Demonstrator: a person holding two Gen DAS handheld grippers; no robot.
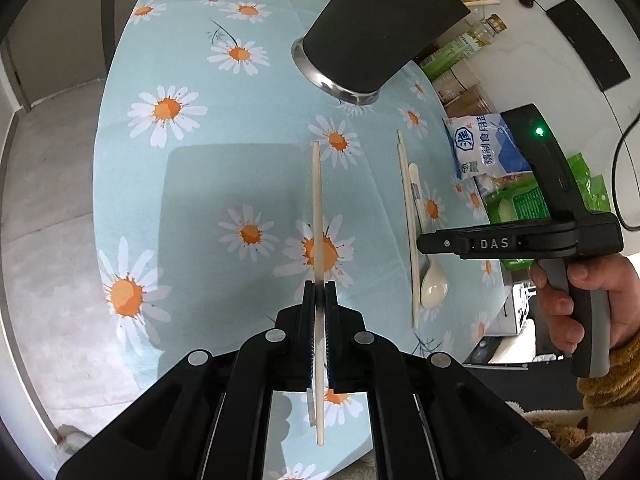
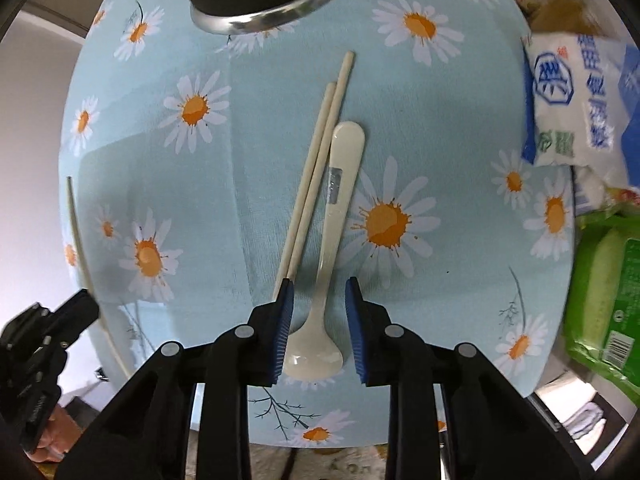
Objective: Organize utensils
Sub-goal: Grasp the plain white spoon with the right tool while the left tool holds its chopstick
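Observation:
My left gripper (image 1: 319, 289) is shut on a cream chopstick (image 1: 317, 200), which sticks out forward above the daisy tablecloth (image 1: 240, 168). A black utensil holder (image 1: 372, 28) with a steel base stands farther back. Two more chopsticks (image 2: 316, 168) and a cream spoon (image 2: 340, 184) lie side by side on the cloth. My right gripper (image 2: 319, 285) points down over them, open, with the spoon's neck between its blue pads (image 2: 285, 312) and a gap on each side. The left pad sits at the near ends of the two chopsticks.
A white and blue salt bag (image 2: 560, 100) and green packets (image 2: 608, 280) crowd the table's right side. Bottles (image 1: 480, 36) stand behind the holder. A hand (image 1: 568, 304) grips the right tool. The table's rounded left edge (image 1: 100, 184) drops to grey floor.

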